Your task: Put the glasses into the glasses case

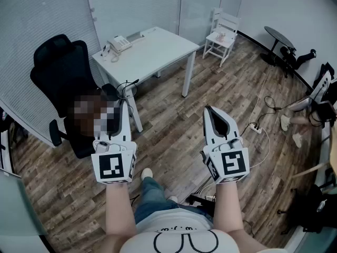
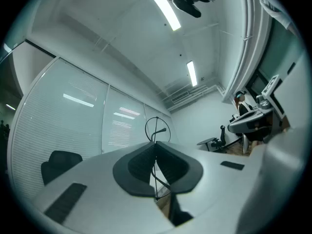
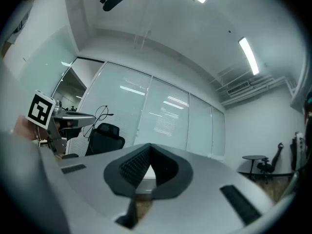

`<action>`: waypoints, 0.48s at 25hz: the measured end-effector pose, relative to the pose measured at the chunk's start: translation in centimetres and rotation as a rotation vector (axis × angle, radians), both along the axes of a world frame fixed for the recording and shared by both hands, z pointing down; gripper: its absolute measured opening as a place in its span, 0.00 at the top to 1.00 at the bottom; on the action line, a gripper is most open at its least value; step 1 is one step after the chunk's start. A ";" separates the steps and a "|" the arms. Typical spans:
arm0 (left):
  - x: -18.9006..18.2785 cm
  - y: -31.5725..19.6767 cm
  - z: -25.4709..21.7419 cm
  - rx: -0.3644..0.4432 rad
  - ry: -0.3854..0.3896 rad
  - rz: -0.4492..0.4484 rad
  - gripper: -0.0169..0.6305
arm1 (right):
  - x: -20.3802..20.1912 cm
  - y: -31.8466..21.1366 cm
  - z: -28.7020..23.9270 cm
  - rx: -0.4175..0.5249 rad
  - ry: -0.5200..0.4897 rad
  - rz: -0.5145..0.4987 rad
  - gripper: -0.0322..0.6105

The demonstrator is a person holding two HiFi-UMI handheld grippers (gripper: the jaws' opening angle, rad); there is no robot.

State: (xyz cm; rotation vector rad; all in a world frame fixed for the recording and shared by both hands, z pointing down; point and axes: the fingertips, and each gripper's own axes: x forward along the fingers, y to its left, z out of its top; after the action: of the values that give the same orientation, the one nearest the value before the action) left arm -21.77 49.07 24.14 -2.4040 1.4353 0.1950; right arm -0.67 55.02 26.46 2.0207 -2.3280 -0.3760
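Currently glasses [image 2: 157,129] pinched between left claw [image 2: 156,144] tips.

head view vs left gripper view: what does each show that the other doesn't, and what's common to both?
Head view only: the phone on the white table, the small white chair, and the left gripper's own marker cube.

Left gripper view only: the ceiling light strips, and a close look at the round lens rim standing above the closed jaw tips.

Both: the left gripper shut on the glasses, thin wire frames, and the wall of blinds behind.
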 end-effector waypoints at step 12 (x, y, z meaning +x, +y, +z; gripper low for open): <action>1.1 -1.7 0.4 -0.003 0.012 0.025 0.94 | -0.2 -0.9 1.0 -0.011 0.018 -0.018 0.94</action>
State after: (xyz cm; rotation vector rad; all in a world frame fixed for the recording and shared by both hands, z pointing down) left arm -20.67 47.40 24.52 -2.4288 1.4120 0.2138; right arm -0.88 54.07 27.41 1.9850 -2.3338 -0.3791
